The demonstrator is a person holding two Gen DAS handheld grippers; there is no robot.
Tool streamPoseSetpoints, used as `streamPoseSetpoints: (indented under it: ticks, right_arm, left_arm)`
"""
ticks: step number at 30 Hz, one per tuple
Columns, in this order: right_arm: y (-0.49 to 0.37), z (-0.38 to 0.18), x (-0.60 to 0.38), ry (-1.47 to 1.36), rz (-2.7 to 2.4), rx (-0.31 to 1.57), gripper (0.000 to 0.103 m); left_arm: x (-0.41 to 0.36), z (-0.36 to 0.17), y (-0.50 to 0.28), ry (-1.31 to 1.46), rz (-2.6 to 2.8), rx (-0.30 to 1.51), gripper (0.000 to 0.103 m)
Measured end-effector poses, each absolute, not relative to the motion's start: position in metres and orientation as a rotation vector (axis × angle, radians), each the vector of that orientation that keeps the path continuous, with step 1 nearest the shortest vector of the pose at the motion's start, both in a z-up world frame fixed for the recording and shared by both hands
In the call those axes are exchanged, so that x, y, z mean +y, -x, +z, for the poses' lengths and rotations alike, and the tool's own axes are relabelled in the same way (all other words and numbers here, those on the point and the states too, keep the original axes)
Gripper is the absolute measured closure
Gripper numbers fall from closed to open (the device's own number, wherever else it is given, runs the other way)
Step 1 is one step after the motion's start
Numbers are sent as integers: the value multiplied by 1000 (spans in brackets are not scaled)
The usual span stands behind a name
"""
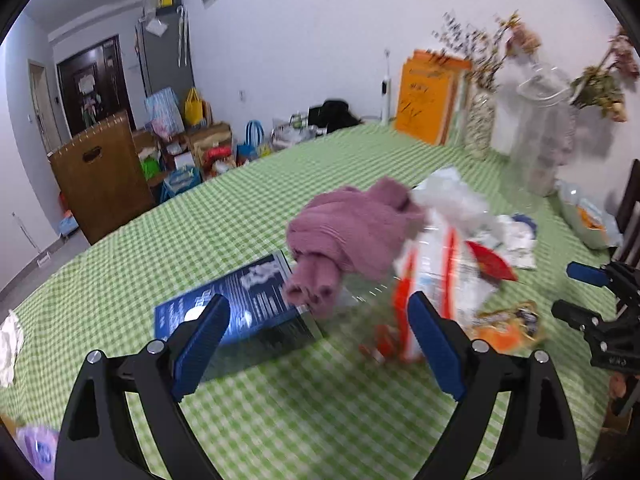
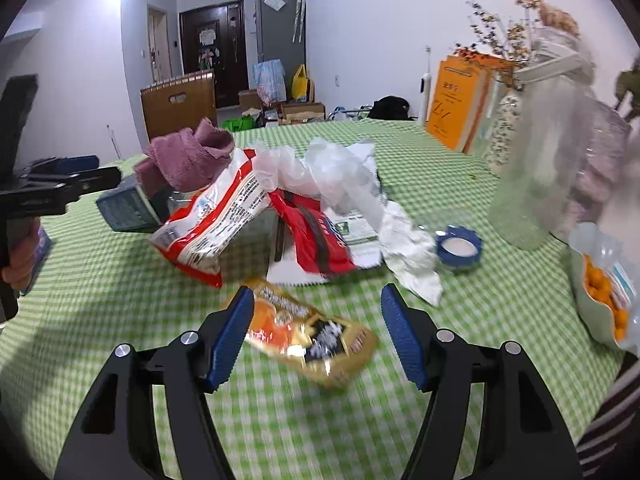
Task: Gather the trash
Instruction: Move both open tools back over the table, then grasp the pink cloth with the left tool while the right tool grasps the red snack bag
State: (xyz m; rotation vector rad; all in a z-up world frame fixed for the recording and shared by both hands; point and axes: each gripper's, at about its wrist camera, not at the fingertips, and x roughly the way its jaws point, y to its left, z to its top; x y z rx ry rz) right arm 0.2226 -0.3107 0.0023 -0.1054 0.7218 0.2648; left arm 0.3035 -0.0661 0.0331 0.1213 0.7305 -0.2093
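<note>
While both grippers hang over the green checked tablecloth (image 2: 120,288), neither holds any trash.

The right gripper (image 2: 316,320) stands with its blue pads spread wide, empty, above a gold and orange snack wrapper (image 2: 316,340) lying flat on the cloth between them. The left gripper (image 1: 316,332) is likewise spread and empty, pointing at a dark blue box (image 1: 244,304) and a white and orange bag (image 1: 436,272). Behind these sit a pink towel (image 2: 188,156), crumpled clear plastic (image 2: 320,172), a red wrapper (image 2: 312,236), white paper (image 2: 412,256) and a blue cap (image 2: 458,248). A clear jar (image 2: 540,160) stands toward the right of the table.
</note>
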Motion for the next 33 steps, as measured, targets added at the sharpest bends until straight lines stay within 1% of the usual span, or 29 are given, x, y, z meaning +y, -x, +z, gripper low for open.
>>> streamPoseSetpoints:
  ticks: [2, 5, 9, 11, 12, 13, 14, 16, 17, 19, 22, 24, 28, 33]
  right_arm:
    - [-234, -3, -304, 113, 270, 731, 40]
    - [-252, -11, -296, 121, 269, 753, 45]
    - [-274, -21, -291, 113, 253, 771, 45]
    - [-282, -25, -289, 102, 252, 783, 52]
    - [-284, -27, -288, 101, 251, 788, 59]
    - [-286, -28, -287, 103, 244, 792, 69]
    - [-289, -30, -286, 111, 234, 796, 75]
    - [-289, -32, -286, 108, 236, 796, 78]
    - [-288, -31, -287, 101, 235, 789, 79]
    - [-285, -29, -289, 98, 233, 784, 83]
    - [-276, -20, -292, 93, 238, 769, 89]
    - [-265, -10, -296, 89, 241, 747, 91]
    - [-245, 7, -302, 62, 235, 713, 92]
    - [-215, 36, -301, 51, 258, 648, 92]
  left_arm:
    - [-67, 31, -321, -123, -225, 745, 16]
    - [-74, 32, -342, -123, -276, 743, 16]
    - [-84, 28, -362, -107, -341, 794, 16]
    - [-88, 21, -369, -111, -336, 821, 16]
    - [-90, 17, -370, -119, -327, 833, 17]
    - [-91, 16, -370, -122, -322, 832, 33]
    - [-91, 16, -367, -120, -321, 822, 39]
    - [-91, 18, -360, -123, -317, 805, 59]
    - [-91, 21, -358, -127, -317, 803, 62]
    - [-92, 27, -350, -134, -312, 797, 68]
    - [-89, 46, -333, -114, -293, 745, 69]
    - [-85, 63, -318, -95, -278, 699, 69]
    - [-78, 92, -294, -64, -248, 631, 69]
    - [-72, 117, -262, -55, -226, 582, 69]
